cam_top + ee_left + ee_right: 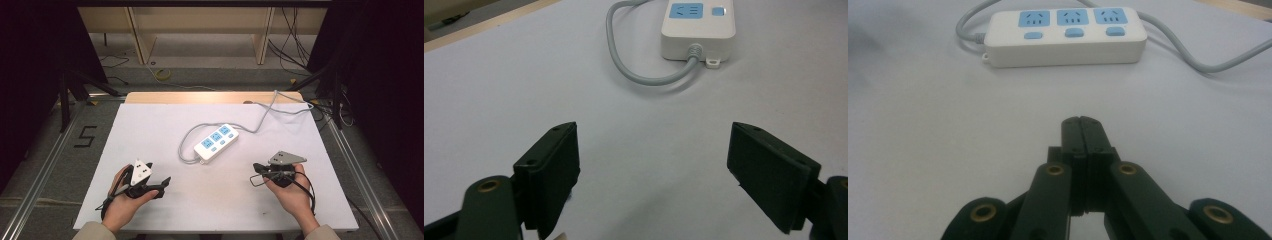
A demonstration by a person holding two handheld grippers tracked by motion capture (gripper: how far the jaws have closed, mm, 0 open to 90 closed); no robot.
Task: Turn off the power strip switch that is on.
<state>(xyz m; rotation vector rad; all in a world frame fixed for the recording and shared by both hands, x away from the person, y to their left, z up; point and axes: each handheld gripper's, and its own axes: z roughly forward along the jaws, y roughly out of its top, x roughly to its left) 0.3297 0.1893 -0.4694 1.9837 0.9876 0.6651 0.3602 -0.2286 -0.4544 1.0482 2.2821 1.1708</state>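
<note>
A white power strip point(216, 143) with three blue sockets and blue switches lies at the middle of the white table point(150, 130), its grey cable point(187, 137) looping round its left end and running off to the back right. My left gripper point(162, 184) rests at the front left, held by a hand, its jaws wide open with nothing between them point(651, 160); the power strip point(699, 22) lies ahead of it. My right gripper point(257, 168) sits at the front right, jaws pressed together and empty point(1081, 125), pointing at the power strip point(1068, 37).
The grey cable point(280, 107) trails over the table's back right edge toward the floor. Dark stands point(65, 95) flank the table on both sides. A wooden shelf unit point(200, 30) stands behind. The table's front strip lies between my two hands.
</note>
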